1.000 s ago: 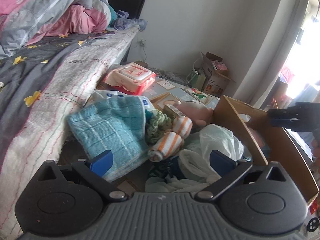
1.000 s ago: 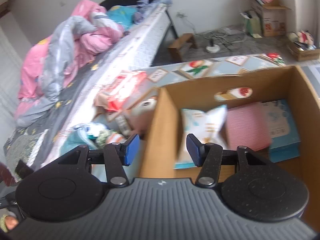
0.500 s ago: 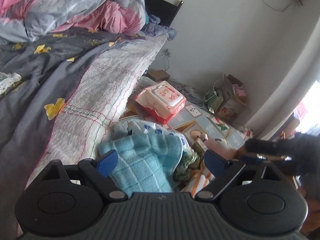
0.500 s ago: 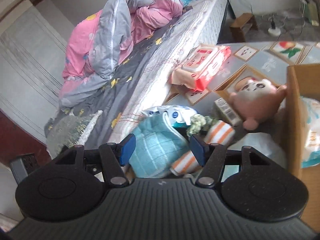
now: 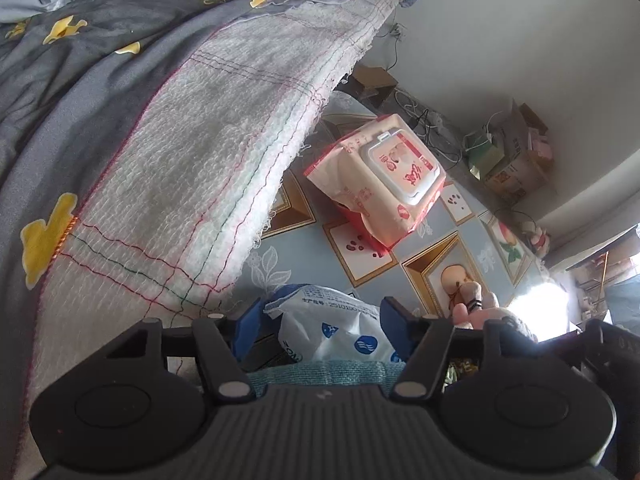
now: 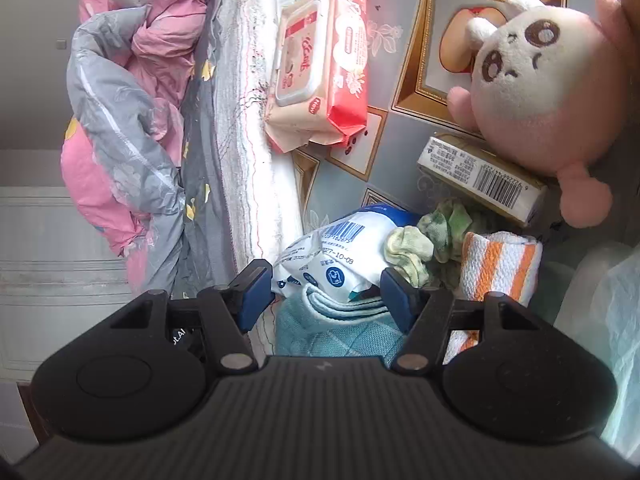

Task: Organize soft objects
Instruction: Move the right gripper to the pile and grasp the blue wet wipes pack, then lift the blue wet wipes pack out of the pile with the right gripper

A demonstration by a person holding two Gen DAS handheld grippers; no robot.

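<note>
one teal towel (image 6: 344, 320) and one white pack (image 6: 332, 256) are framed between the right gripper (image 6: 326, 290)'s spread jaws; the left gripper (image 5: 320, 326)'s jaws are closing, the white pack between them unpinched.

Bed edge (image 6: 256, 184) blocks left of the right gripper (image 6: 326, 290). Ahead, white-and-blue packet (image 6: 340, 256) and green socks (image 6: 424, 240) crowd the way. Bare patterned floor (image 6: 400, 60) lies beyond.

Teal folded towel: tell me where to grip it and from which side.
Grip the teal towel at its stacked folded edge, which faces forward under the white-and-blue packet. Come from above and the near side, probably with the right tool, whose pads already straddle that edge; pinching all layers together should keep it folded.
</note>
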